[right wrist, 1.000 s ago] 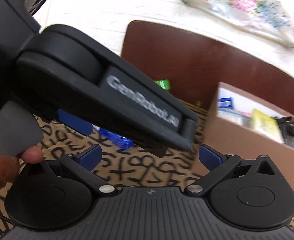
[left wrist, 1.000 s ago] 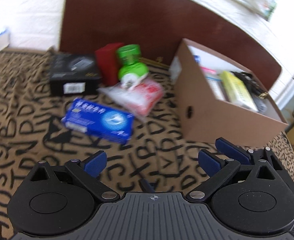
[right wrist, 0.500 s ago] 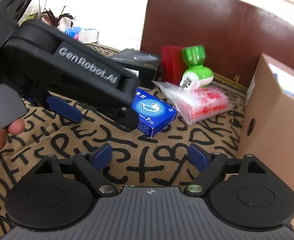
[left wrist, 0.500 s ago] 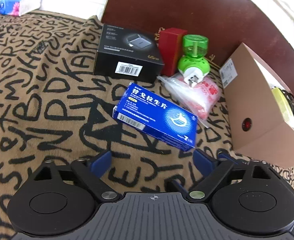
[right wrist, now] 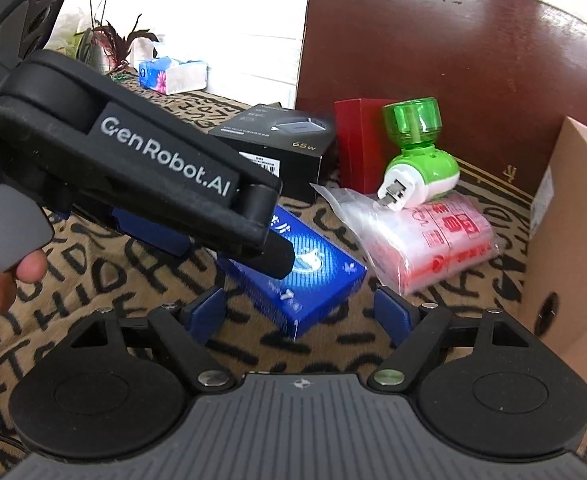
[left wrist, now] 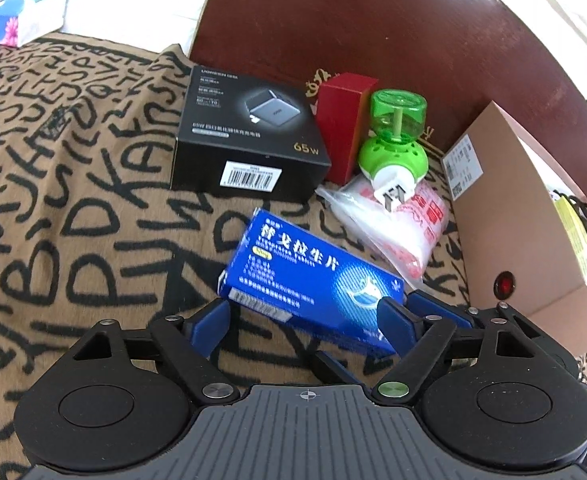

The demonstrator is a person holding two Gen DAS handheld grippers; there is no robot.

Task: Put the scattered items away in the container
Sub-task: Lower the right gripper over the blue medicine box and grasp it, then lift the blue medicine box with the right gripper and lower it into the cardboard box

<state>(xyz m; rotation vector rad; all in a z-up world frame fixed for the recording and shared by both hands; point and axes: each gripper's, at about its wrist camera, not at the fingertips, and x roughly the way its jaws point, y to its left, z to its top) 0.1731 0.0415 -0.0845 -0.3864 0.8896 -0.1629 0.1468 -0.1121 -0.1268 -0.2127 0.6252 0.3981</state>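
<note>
Letter-print brown cloth (left wrist: 73, 208), dark wooden headboard (left wrist: 373, 32)

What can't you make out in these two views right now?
- Cardboard box contents: left view, mostly cut off by the edge; right view, hidden by its wall.
- Blue box far end: right view, behind the left gripper.
- Red box lower part: behind the green plug-in.

**Two wrist views, low and close over the same clutter**

Each fisheye looks forward and down along its own claw. Both share the blue box (left wrist: 311, 280) just ahead, the cardboard box (right wrist: 565, 240) to the right.
</note>
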